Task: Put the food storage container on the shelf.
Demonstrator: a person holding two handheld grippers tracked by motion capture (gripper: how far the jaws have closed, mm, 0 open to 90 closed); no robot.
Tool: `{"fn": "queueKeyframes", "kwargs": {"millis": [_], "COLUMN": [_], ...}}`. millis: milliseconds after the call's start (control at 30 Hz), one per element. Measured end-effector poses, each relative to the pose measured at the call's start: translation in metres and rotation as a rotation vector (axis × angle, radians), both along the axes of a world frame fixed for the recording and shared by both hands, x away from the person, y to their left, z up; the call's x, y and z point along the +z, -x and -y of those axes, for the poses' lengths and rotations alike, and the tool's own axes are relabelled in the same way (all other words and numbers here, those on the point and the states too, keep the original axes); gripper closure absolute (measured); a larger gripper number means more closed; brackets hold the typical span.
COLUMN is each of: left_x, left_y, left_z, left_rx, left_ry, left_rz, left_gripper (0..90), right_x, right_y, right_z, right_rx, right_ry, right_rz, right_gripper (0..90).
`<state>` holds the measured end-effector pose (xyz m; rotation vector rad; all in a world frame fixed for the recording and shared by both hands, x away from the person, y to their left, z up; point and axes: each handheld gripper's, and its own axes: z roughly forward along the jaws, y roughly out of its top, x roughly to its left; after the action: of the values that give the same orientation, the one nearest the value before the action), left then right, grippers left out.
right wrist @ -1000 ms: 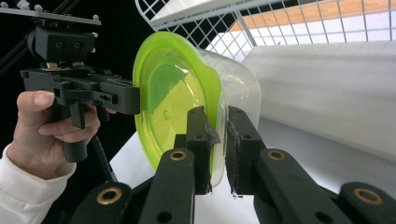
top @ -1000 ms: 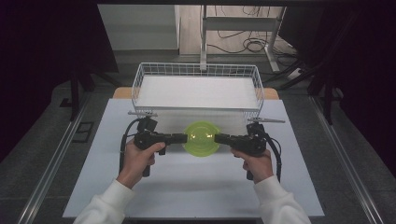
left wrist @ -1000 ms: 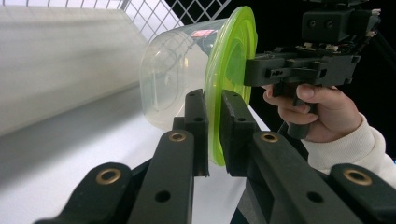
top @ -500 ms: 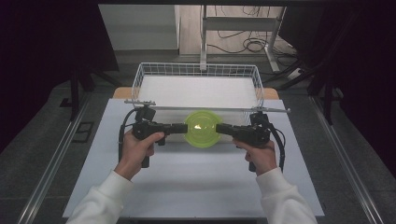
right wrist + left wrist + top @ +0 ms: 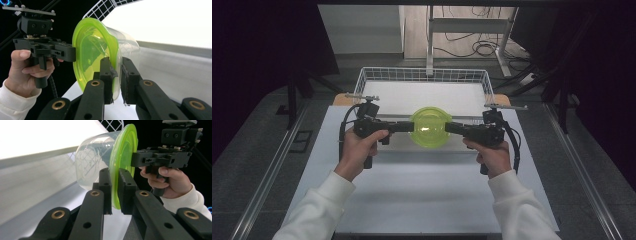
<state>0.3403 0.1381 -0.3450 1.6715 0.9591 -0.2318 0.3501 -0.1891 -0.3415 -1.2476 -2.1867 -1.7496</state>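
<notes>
We find a clear plastic container with a green lid [image 5: 428,127] held off the white counter [image 5: 422,190], between the two tongs, just in front of the near rim of the white wire basket [image 5: 422,75].

In the high view our left tongs [image 5: 408,126] reach in from the left and our right tongs [image 5: 449,128] from the right, each meeting the container at opposite edges of the lid. Both hands grip the pistol handles, white sleeves entering from below.

In the left gripper view, the left tongs [image 5: 114,190] are closed to a narrow gap, pinching the green lid rim [image 5: 122,162] between the two jaws; the clear body of the container lies to the left of the rim. The other hand and its tool sit beyond the lid.

In the right gripper view, the right tongs [image 5: 117,77] are likewise nearly closed, clamped on the lid edge [image 5: 95,47] where it meets the clear wall. The container appears tipped on its side there, lid face toward the opposite tool.
</notes>
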Motion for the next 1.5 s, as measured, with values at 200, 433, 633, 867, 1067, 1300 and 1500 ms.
{"fn": "queueKeyframes", "kwargs": {"millis": [200,433,633,867,1067,1300,1500], "left_x": [0.006,0.015,0.028,0.033,0.034,0.031,0.024], "left_y": [-0.004,-0.011,-0.021,-0.04,-0.058,-0.076,-0.087], "left_z": [-0.001,-0.002,-0.003,-0.006,-0.009,-0.009,-0.009], "left_rx": [0.004,0.006,0.007,0.015,0.028,0.036,0.032], "left_ry": [0.005,0.01,0.011,0.026,0.039,0.037,0.04], "left_rz": [0.003,0.002,0.009,0.006,-0.005,-0.021,-0.067], "left_gripper": [82.9,82.9,82.9,82.9,82.9,82.9,82.9], "right_x": [0.006,0.014,0.025,0.034,0.038,0.036,0.031], "right_y": [-0.004,-0.01,-0.018,-0.035,-0.056,-0.078,-0.089], "right_z": [-0.001,-0.001,-0.001,-0.004,-0.007,-0.008,-0.008], "right_rx": [-0.003,-0.006,-0.008,-0.009,-0.005,-0.012,-0.016], "right_ry": [-0.002,-0.01,-0.016,-0.018,-0.017,-0.024,-0.018], "right_rz": [0.005,0.011,0.013,0.011,0.004,-0.014,-0.07], "right_gripper": [80.4,80.5,80.5,80.4,80.4,80.5,80.5]}}
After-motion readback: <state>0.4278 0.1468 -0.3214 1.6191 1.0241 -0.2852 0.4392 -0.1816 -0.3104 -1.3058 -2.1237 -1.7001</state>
